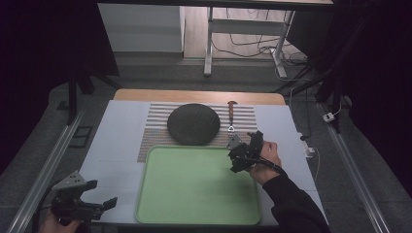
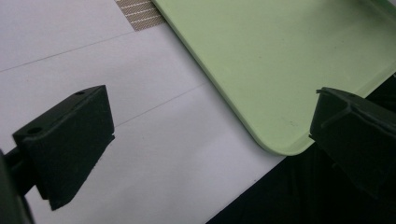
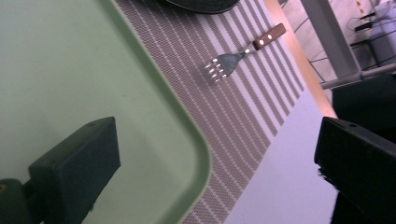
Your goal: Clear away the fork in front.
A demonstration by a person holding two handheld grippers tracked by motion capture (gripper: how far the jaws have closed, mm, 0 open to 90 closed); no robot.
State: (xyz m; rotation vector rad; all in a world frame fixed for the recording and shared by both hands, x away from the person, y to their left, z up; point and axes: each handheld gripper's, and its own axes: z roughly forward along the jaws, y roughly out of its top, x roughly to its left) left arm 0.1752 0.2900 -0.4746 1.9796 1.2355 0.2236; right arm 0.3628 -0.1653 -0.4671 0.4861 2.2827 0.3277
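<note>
A pale green tray lies on the white table cover, near the front edge. Behind it a dark round plate rests on a striped placemat. A fork with a brown handle lies on the mat to the plate's right; the right gripper view has the fork beyond the tray's corner. My right gripper hovers open over the tray's far right corner. My left gripper is open at the table's front left, beside the tray's near left corner.
The white cover spans a wooden table. Metal rails run along both sides on the floor. A table frame and cables stand behind. A small white plug lies on the floor at right.
</note>
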